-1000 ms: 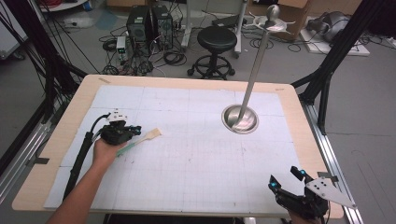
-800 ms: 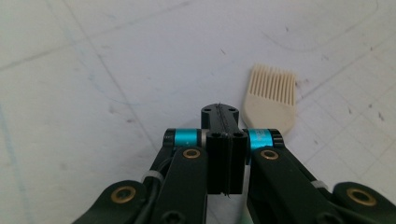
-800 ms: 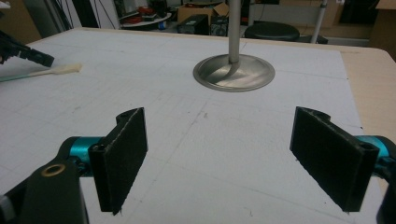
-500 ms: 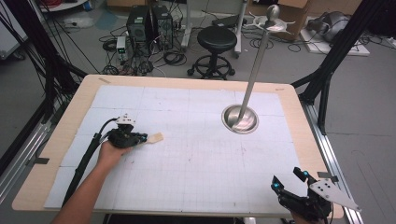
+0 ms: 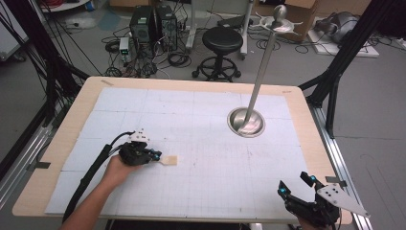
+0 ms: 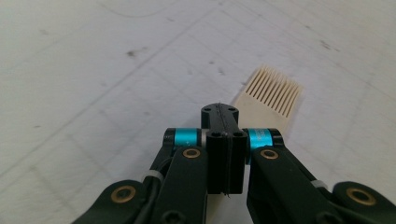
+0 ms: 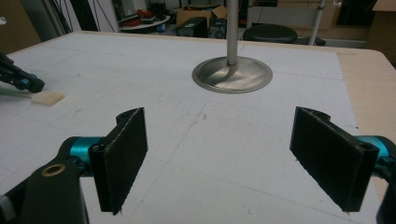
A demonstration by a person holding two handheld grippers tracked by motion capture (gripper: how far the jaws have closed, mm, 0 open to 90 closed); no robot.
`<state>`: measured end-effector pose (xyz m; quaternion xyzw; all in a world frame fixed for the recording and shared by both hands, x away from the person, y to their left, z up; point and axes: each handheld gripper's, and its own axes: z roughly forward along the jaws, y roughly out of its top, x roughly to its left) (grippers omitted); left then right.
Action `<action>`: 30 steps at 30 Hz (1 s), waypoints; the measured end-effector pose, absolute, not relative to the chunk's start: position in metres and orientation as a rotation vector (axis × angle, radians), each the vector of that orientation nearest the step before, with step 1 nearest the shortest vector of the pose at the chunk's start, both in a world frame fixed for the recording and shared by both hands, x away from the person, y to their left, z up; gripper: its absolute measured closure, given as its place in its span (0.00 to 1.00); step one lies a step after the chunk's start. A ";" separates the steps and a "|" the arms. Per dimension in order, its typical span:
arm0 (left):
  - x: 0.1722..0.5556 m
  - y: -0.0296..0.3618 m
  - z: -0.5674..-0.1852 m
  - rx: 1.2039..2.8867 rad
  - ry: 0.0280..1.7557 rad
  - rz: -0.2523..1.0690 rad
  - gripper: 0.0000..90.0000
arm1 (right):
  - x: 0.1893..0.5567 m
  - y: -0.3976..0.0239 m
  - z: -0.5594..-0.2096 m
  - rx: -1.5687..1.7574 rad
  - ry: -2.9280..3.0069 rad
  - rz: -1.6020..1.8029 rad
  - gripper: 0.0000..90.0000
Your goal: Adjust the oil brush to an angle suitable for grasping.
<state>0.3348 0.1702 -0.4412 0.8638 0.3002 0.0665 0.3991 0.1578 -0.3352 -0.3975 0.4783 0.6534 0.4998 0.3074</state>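
Note:
A cream comb (image 5: 170, 160) lies low over the white gridded mat, its teeth pointing right. My left gripper (image 5: 155, 156) is shut on its handle end at the mat's left. In the left gripper view the jaws of the left gripper (image 6: 219, 109) are pressed together and the comb's (image 6: 273, 93) toothed end sticks out past them. My right gripper (image 5: 294, 184) rests at the near right corner of the table, open. Nothing sits between the wide-apart pads of the right gripper (image 7: 226, 158). The right gripper view also catches the comb (image 7: 46, 98) and the left gripper (image 7: 23, 81) at far left.
A metal stand with a round base (image 5: 246, 122) and a tall pole rises right of the mat's middle; the same base (image 7: 232, 74) lies ahead of my right gripper. The wooden table edge (image 5: 316, 143) runs along the right. A stool and cables lie beyond the table.
My left hand has carried the comb to the right and nearer the table's front edge. The right gripper has stayed where it was.

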 end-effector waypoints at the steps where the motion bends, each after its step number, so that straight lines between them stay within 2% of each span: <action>1: 0.332 0.168 -0.441 2.193 0.741 0.170 0.99 | 0.158 -0.335 -0.398 1.265 1.727 1.322 0.20; 9: 0.313 0.159 -0.441 2.155 0.672 0.108 0.99 | 0.159 -0.333 -0.398 1.273 1.733 1.320 0.20; 10: 0.308 0.160 -0.433 2.096 0.671 0.130 0.99 | 0.160 -0.333 -0.399 1.275 1.739 1.319 0.20; 13: 0.300 0.166 -0.424 2.064 0.662 0.181 0.99 | 0.160 -0.332 -0.398 1.264 1.739 1.317 0.20; 16: 0.287 0.190 -0.421 1.952 0.742 0.270 0.99 | 0.158 -0.333 -0.398 1.267 1.731 1.319 0.20; 19: 0.274 0.224 -0.432 1.912 0.865 0.336 0.99 | 0.158 -0.333 -0.398 1.267 1.726 1.318 0.20; 27: 0.255 0.244 -0.435 1.977 0.938 0.360 0.99 | 0.158 -0.330 -0.397 1.262 1.739 1.315 0.20; 30: 0.254 0.256 -0.441 1.963 1.014 0.343 0.99 | 0.158 -0.331 -0.397 1.267 1.733 1.319 0.20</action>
